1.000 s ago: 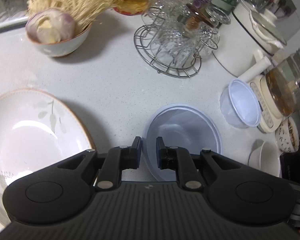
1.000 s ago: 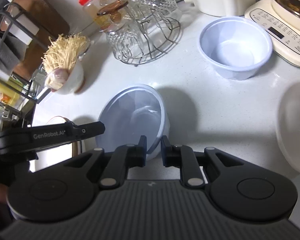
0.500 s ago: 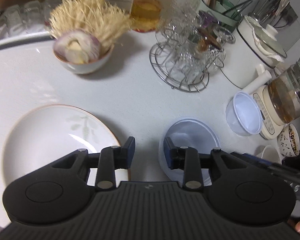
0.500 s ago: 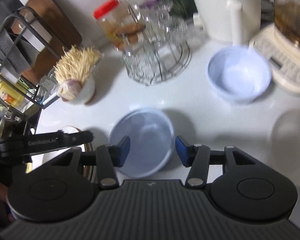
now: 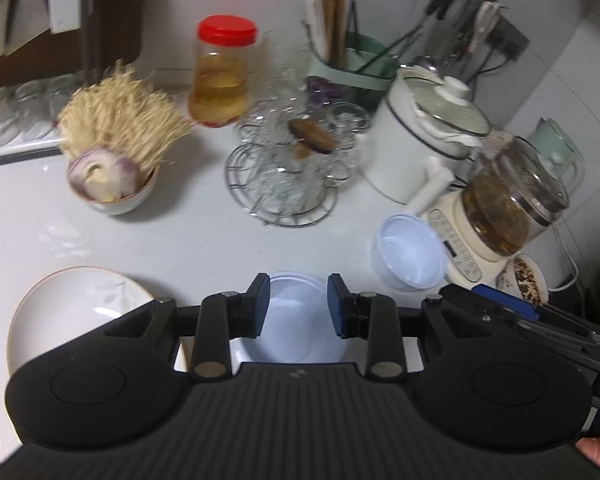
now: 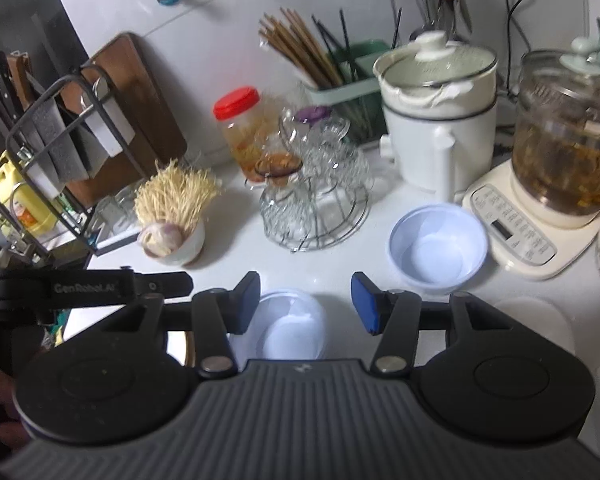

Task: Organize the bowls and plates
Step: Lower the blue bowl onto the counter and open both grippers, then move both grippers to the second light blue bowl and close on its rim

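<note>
A wide pale-blue plastic bowl (image 5: 294, 328) (image 6: 290, 326) rests on the white counter just below both grippers. My left gripper (image 5: 299, 306) is open and empty above it. My right gripper (image 6: 305, 303) is open wider and empty above the same bowl. A smaller pale-blue bowl (image 5: 410, 258) (image 6: 438, 248) stands to the right by the kettle base. A white leaf-patterned plate (image 5: 76, 312) lies at the left. A white bowl (image 5: 112, 196) (image 6: 176, 242) holding garlic and enoki mushrooms sits further back left.
A wire rack of glass cups (image 5: 288, 180) (image 6: 316, 200) stands mid-counter, a red-lidded jar (image 5: 222, 76) behind it. A white pot (image 5: 424, 140), glass kettle on its base (image 6: 556, 184), chopstick holder (image 6: 340, 72) and a patterned bowl (image 5: 524, 280) crowd the right. A dish rack (image 6: 60, 152) stands left.
Both grippers have opened and lifted back from the wide blue bowl, which stays on the counter. Both views now take in more of the back wall.
</note>
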Demonstrator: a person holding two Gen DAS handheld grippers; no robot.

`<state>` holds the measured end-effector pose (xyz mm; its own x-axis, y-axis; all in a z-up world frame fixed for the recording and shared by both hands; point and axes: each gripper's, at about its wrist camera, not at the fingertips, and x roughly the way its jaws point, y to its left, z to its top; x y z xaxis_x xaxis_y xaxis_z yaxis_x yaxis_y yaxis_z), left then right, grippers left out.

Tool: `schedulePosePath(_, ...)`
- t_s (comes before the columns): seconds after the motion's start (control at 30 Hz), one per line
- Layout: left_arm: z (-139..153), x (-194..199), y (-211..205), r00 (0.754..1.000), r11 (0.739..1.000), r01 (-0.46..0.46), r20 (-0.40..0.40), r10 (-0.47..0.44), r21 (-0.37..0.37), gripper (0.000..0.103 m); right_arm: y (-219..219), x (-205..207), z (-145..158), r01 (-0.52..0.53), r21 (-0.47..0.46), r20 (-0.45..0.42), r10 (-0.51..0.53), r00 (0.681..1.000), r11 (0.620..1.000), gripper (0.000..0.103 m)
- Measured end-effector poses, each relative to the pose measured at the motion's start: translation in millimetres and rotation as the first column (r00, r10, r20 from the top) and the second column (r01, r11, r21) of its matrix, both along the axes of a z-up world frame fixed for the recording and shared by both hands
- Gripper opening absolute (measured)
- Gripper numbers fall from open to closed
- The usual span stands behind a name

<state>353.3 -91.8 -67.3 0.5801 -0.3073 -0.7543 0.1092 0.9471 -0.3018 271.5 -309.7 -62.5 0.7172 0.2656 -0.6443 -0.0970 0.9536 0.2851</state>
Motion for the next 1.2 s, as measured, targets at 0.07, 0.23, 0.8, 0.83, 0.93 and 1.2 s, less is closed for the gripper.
schedulePosePath(0.07,0,2,-6,1.000,1.000,0.020,0.003,-0.020,-0.011,0.036,-5,-4,0,0.022,0.004,0.008,-0.022,1.000,1.000,0.054)
schedulePosePath(0.23,-2,10,-26,0.996,0.996,0.084,0.013,-0.084,-0.006,0.036,-24,-9,-5,0.114,0.028,-0.004,-0.114,0.993,0.993,0.054)
schedulePosePath(0.8,-57,69,-71,0.986,0.986,0.161,-0.028,-0.162,-0.034,0.036,-70,12,-45,0.262,0.088,-0.076,-0.256,0.964,0.961,0.049)
schedulePosePath(0.83,-59,73,-72,0.987,0.987,0.158,-0.032,-0.159,-0.029,0.036,-71,14,-46,0.266,0.091,-0.076,-0.259,0.963,0.960,0.048)
schedulePosePath(0.93,-66,85,-75,0.987,0.988,0.149,-0.051,-0.151,-0.041,0.036,-77,23,-49,0.270,0.093,-0.088,-0.262,0.961,0.958,0.038)
schedulePosePath(1.2,-88,114,-85,0.981,0.983,0.158,-0.101,-0.167,-0.093,0.035,-95,54,-64,0.301,0.063,-0.130,-0.291,0.948,0.952,0.027)
